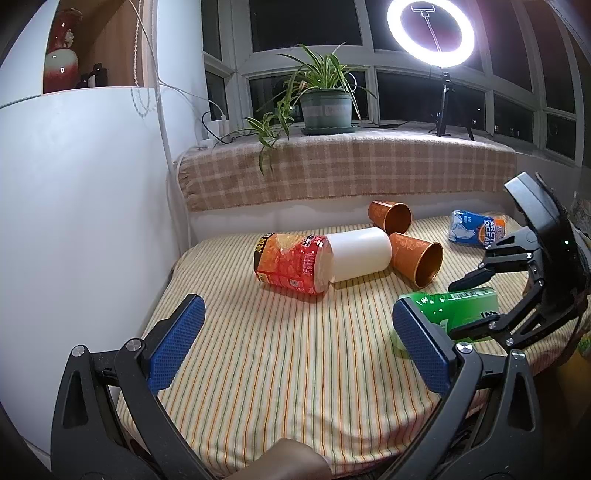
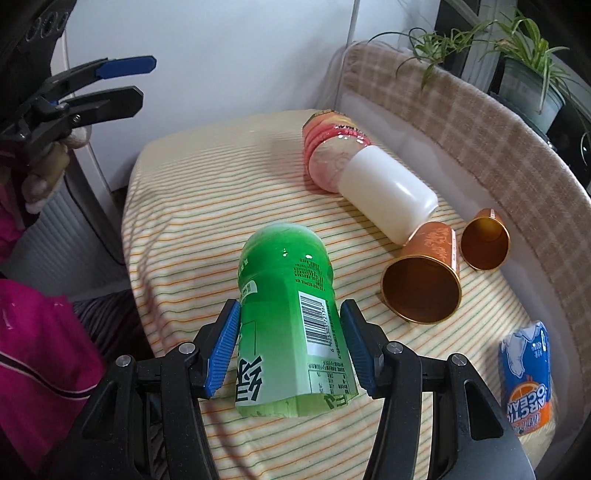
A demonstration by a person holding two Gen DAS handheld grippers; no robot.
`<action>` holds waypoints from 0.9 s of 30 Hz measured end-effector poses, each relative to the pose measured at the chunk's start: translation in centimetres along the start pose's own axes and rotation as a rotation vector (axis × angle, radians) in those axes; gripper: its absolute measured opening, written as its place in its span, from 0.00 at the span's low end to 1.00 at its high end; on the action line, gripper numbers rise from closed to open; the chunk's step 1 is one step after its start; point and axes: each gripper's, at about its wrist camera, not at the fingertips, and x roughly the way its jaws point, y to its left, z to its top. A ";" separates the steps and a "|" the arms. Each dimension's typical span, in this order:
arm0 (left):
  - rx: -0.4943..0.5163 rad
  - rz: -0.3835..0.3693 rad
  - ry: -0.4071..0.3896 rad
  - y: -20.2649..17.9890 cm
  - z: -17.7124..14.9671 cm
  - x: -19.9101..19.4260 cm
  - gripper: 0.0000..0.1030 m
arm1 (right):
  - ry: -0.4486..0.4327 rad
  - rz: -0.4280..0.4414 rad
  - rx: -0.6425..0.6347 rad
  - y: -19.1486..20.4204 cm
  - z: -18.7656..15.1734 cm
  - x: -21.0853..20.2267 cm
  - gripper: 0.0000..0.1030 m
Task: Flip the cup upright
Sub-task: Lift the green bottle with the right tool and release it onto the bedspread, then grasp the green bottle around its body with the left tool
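A green cup lies on its side on the striped cloth, closed end pointing away from me. My right gripper has a blue pad on each side of it, touching or nearly touching; it also shows in the left wrist view around the green cup. My left gripper is open and empty above the near part of the cloth. It appears in the right wrist view at the upper left, held in the air.
On the striped table lie a red-orange cup, a white cup, two copper cups and a blue can. A checked cloth ledge with a potted plant and ring light stands behind.
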 end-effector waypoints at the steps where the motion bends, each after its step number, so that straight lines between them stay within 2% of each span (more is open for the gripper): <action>1: 0.004 -0.006 0.004 0.0 0.0 0.1 1.00 | 0.002 -0.001 -0.003 0.0 0.0 0.1 0.53; 9: 0.059 -0.104 0.026 -0.6 0.2 0.9 1.00 | 0.018 -0.058 0.023 -1.1 0.0 0.2 0.57; 11: 0.089 -0.127 0.030 -1.0 0.4 1.2 1.00 | 0.013 -0.064 0.035 -1.2 -0.2 -0.1 0.63; 16: 0.201 -0.220 0.039 -2.8 1.2 1.9 1.00 | -0.014 -0.067 0.077 -1.1 -0.9 -1.5 0.65; 21: 0.326 -0.322 0.051 -5.3 1.9 2.6 1.00 | -0.057 -0.103 0.175 -1.0 -2.7 -3.6 0.65; 24: 0.394 -0.358 0.068 -6.8 2.1 3.2 1.00 | -0.074 -0.138 0.263 -0.9 -4.3 -4.9 0.65; 27: 0.478 -0.435 0.094 -8.6 2.3 3.8 1.00 | -0.103 -0.167 0.360 -0.8 -6.4 -6.4 0.65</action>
